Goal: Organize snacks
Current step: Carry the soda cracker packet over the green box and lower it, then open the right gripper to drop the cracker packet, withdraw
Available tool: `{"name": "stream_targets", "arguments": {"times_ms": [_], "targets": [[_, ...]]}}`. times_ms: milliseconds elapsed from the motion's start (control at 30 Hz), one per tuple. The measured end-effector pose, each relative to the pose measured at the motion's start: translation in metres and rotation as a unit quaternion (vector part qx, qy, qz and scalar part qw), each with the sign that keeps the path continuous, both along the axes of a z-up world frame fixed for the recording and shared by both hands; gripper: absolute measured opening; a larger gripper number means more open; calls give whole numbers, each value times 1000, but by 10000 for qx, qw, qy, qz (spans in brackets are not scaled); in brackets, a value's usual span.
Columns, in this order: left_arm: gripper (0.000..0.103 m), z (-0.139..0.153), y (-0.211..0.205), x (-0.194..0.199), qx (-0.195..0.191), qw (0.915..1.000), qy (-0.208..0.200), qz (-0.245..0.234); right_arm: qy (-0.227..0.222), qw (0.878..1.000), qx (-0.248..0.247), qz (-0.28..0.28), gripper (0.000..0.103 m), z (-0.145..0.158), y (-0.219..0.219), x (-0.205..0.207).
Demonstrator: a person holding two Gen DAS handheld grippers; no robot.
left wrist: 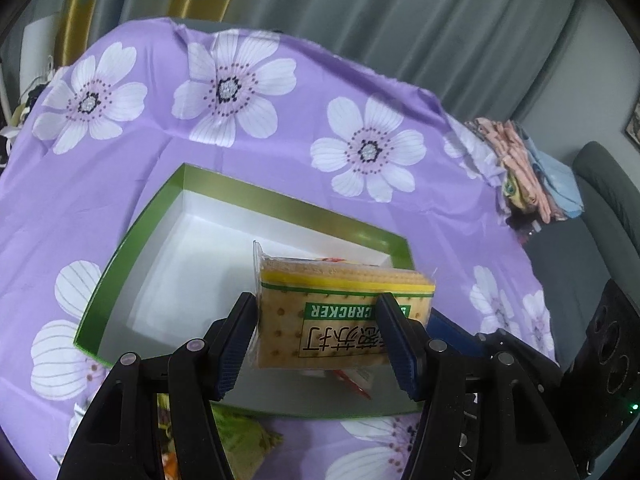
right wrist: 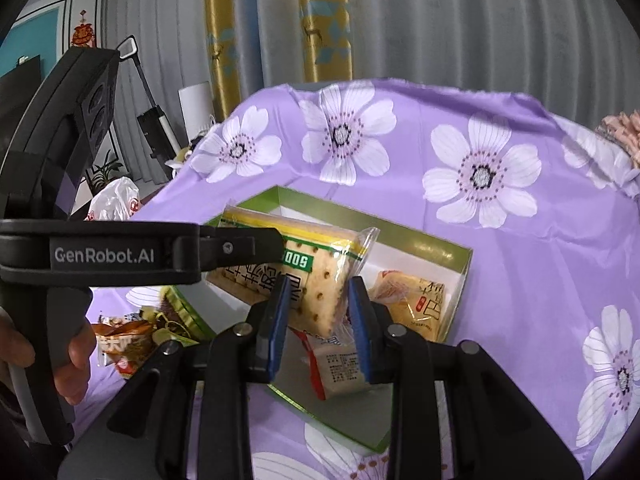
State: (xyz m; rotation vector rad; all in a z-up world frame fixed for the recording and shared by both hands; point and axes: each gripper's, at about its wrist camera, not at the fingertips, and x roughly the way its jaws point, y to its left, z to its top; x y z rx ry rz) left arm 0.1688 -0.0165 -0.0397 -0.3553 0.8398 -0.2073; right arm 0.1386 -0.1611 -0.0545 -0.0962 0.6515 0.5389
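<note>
- Over the green box (left wrist: 132, 236) on the purple flowered cloth (left wrist: 248, 152), the left gripper (left wrist: 316, 320) clamps a cracker packet (left wrist: 340, 304) across its width.
- Right gripper (right wrist: 318, 304) pinches the same packet's corner, jaws narrow.
- Inside the box lie an orange-printed snack bag (right wrist: 420, 304) and a white packet (right wrist: 340, 372).
- Beside the box, loose snacks (right wrist: 132, 336) rest on the cloth.

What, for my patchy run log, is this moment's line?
left hand-held gripper: shut on cracker pack; right hand-held gripper: same pack; above green box
</note>
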Motion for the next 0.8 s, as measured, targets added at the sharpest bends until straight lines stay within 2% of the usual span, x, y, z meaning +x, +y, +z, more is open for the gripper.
{"name": "stream_targets", "arguments": {"times_ms": [367, 600, 700, 733, 800], "targets": [[62, -25, 0, 24, 47, 9993, 367, 12, 352, 9990, -253, -48, 30, -20, 6, 21], [62, -34, -3, 30, 107, 9986, 510, 60, 471, 9983, -344, -53, 35, -27, 10, 28], [62, -34, -4, 30, 174, 9986, 493, 53, 449, 9984, -326, -80, 40, -27, 8, 28], [63, -32, -4, 29, 156, 9988, 464, 32, 438, 9986, -299, -72, 42, -26, 8, 26], [73, -30, -4, 27, 183, 9989, 418, 53, 349, 9987, -366, -105, 45, -23, 8, 23]]}}
